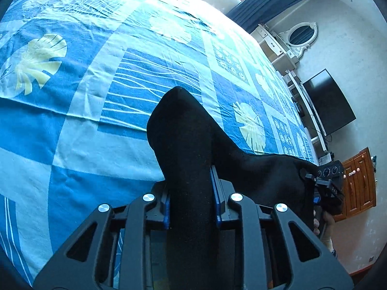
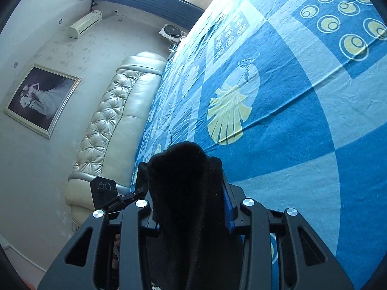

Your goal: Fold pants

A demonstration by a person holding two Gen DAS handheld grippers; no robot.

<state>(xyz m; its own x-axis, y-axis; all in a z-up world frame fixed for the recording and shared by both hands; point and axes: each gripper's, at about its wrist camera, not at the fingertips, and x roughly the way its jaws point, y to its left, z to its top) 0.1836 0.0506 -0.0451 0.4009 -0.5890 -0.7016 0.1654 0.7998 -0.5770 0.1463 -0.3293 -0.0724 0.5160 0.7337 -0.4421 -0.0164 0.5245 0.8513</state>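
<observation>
With my left gripper [image 1: 192,200] I am pinching a bunched fold of the black pants [image 1: 183,133], which is rising between my fingers and hiding much of the blue patterned bedsheet [image 1: 72,120] ahead. To its right the cloth is stretching toward my right gripper [image 2: 191,207], also clamping the pants. Left of those fingers a tufted cream headboard [image 2: 116,111] and framed picture [image 2: 41,99] are showing.
</observation>
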